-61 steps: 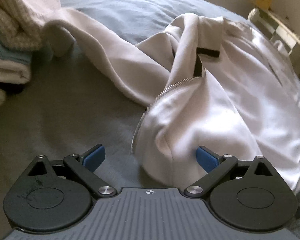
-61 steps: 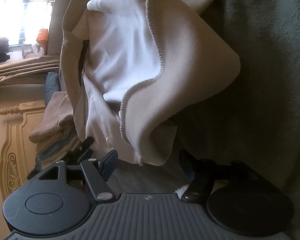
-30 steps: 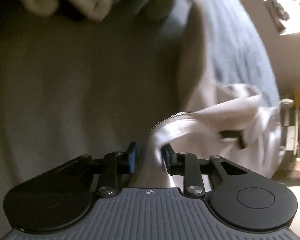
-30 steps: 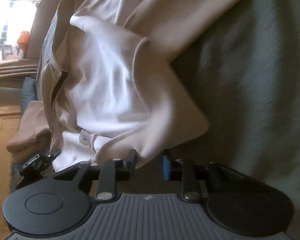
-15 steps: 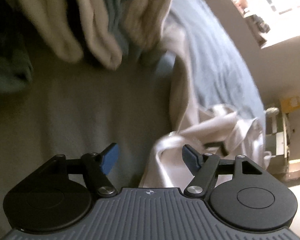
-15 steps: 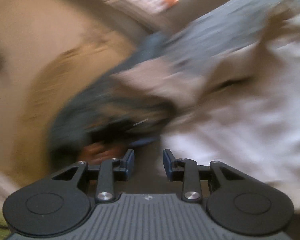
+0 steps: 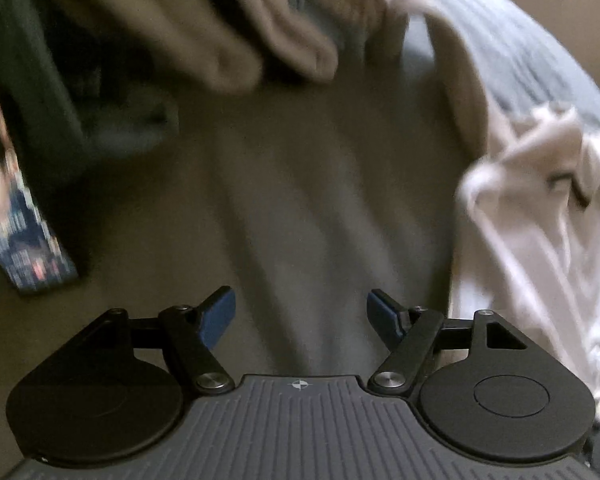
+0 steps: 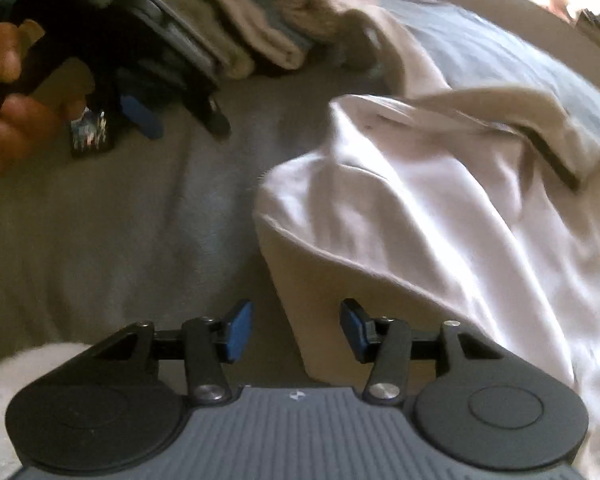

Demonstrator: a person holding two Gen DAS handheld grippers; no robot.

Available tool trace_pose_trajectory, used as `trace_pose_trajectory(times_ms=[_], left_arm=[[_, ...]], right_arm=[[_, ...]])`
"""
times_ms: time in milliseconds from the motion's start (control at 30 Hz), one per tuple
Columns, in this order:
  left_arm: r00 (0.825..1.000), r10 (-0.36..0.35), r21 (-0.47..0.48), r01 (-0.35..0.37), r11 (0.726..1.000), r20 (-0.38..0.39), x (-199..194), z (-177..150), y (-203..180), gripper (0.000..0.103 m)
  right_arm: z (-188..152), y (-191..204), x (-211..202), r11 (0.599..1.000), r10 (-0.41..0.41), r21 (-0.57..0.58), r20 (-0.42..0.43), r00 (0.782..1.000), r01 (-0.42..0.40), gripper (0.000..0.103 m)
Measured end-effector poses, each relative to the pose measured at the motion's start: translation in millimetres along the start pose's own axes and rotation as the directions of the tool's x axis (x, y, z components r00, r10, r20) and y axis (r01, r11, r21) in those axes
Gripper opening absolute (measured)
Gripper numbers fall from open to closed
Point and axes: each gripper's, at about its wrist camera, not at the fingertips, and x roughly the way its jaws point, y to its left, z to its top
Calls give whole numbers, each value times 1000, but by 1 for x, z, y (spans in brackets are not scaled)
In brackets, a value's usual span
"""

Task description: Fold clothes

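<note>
A white zip-up jacket (image 8: 440, 216) lies crumpled on the grey bed sheet (image 8: 100, 240), with a black trim strip near its collar. My right gripper (image 8: 296, 332) hangs over the jacket's near folded corner. Its jaws are opening, with the corner between them and not pinched. My left gripper (image 7: 300, 312) is also opening, with only bare sheet (image 7: 300, 200) between its blue pads (image 7: 218, 316). In that view the jacket (image 7: 540, 232) lies off to the right. In the right wrist view the left gripper (image 8: 180, 120) shows at upper left, held by a hand (image 8: 4, 120).
A stack of folded clothes (image 8: 252, 28) sits at the far side of the bed, and shows blurred in the left wrist view (image 7: 260, 28). A small patterned blue item (image 7: 24, 240) lies at the left. Bright window light falls at upper right.
Both grippers were shut on edges of the jacket and have let go. The left one has slid left off the jacket onto bare sheet. The right one has rolled and swung round to the jacket's corner.
</note>
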Motion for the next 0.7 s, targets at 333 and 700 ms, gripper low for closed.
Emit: trace_pose_trajectory(times_ms=[333, 700], left_arm=[[1000, -13, 24, 14, 1000, -15, 16, -39, -11, 78], [999, -42, 18, 41, 999, 11, 9, -34, 3, 80]], right_arm=[[5, -4, 38, 994, -107, 31, 10, 994, 106, 43], [-3, -112, -23, 842, 156, 491, 179, 972, -225, 9]])
